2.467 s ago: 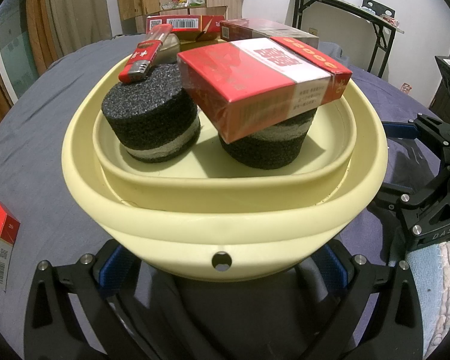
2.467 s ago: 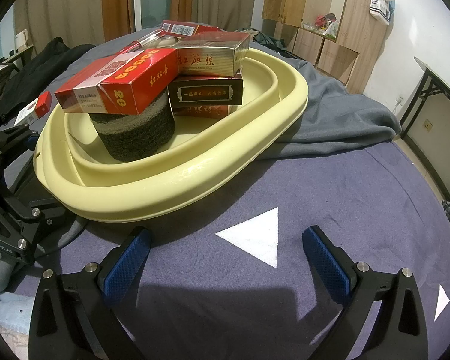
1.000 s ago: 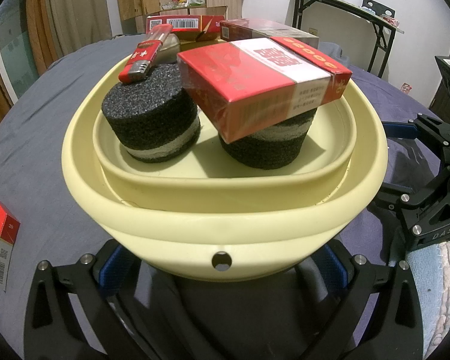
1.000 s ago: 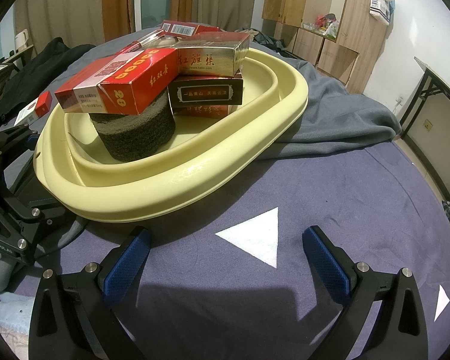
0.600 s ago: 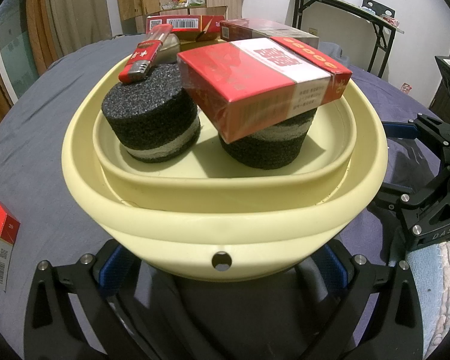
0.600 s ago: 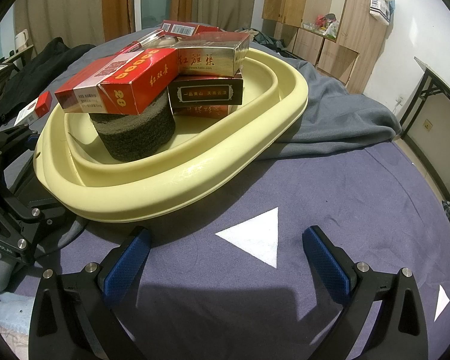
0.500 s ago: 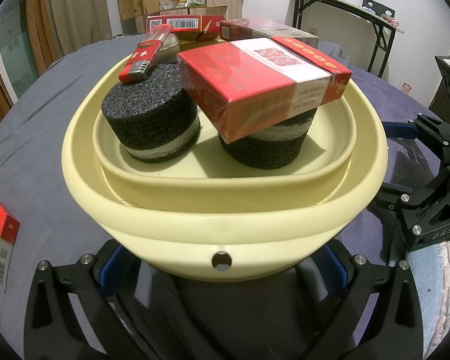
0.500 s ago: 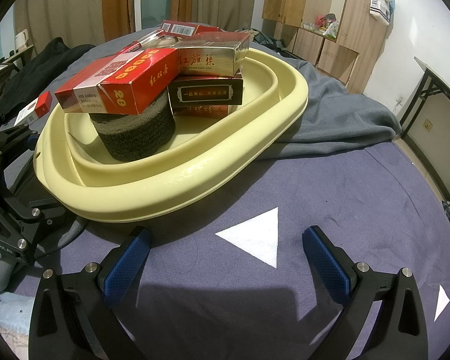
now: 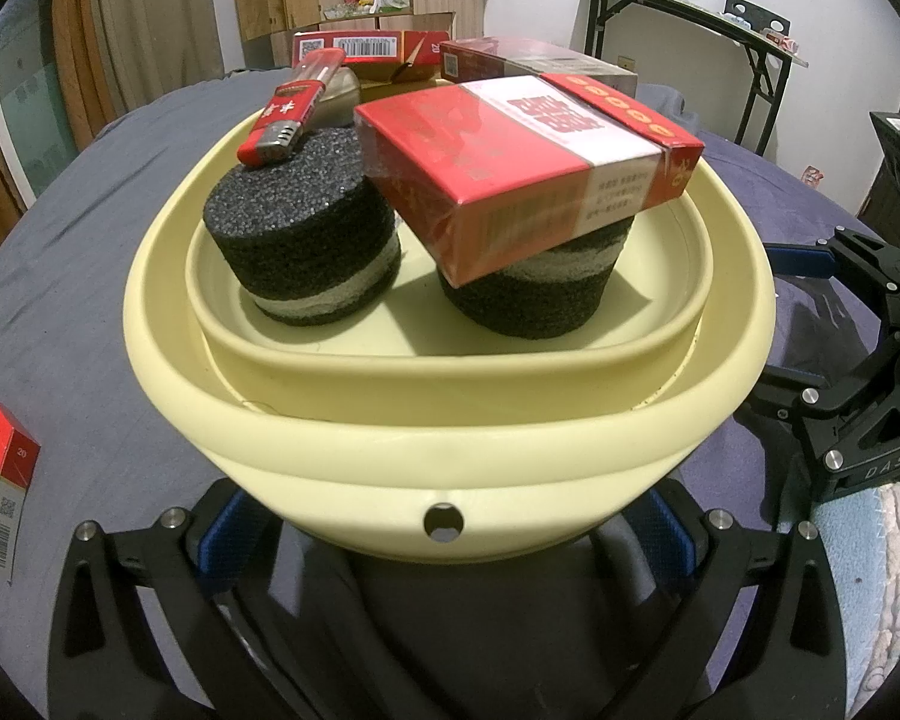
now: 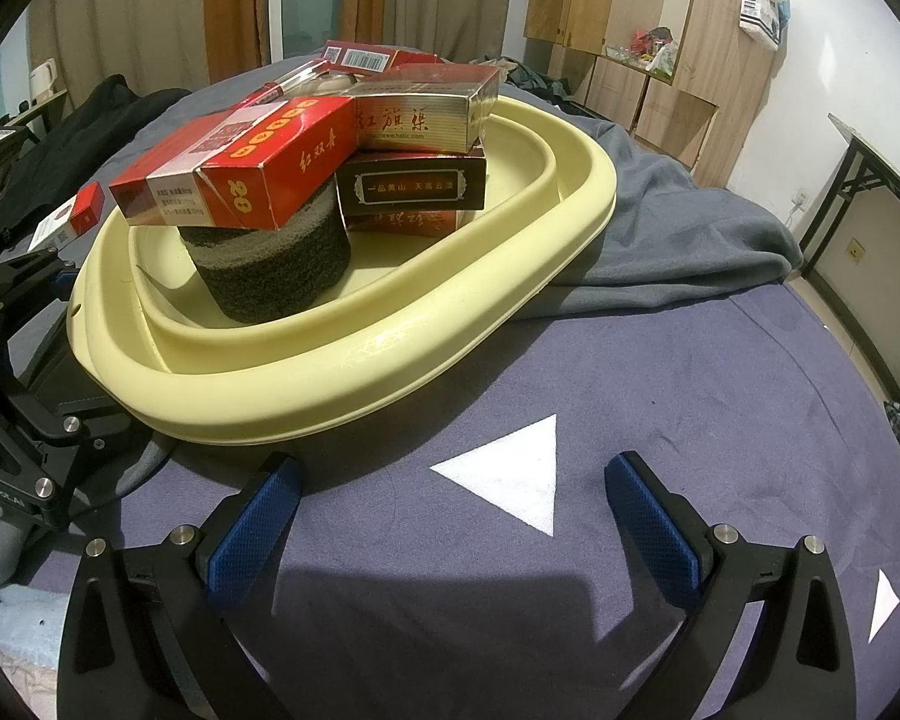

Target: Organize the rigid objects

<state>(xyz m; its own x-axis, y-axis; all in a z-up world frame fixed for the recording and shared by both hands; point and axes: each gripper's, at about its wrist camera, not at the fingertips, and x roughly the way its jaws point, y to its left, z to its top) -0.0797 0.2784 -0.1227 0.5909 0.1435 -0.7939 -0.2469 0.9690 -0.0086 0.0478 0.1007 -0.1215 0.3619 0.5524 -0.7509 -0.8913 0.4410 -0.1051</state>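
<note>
A pale yellow basin stands on the purple cloth. In it are two black foam cylinders. A red lighter lies on the left one and a red cigarette carton on the right one. More cartons are stacked behind. My left gripper is open, its blue pads either side of the basin's near edge. My right gripper is open and empty over the cloth beside the basin.
A red and white cigarette pack lies on the cloth left of the basin. A grey cloth is bunched behind the basin. White triangles mark the cloth. A black folding table stands far behind.
</note>
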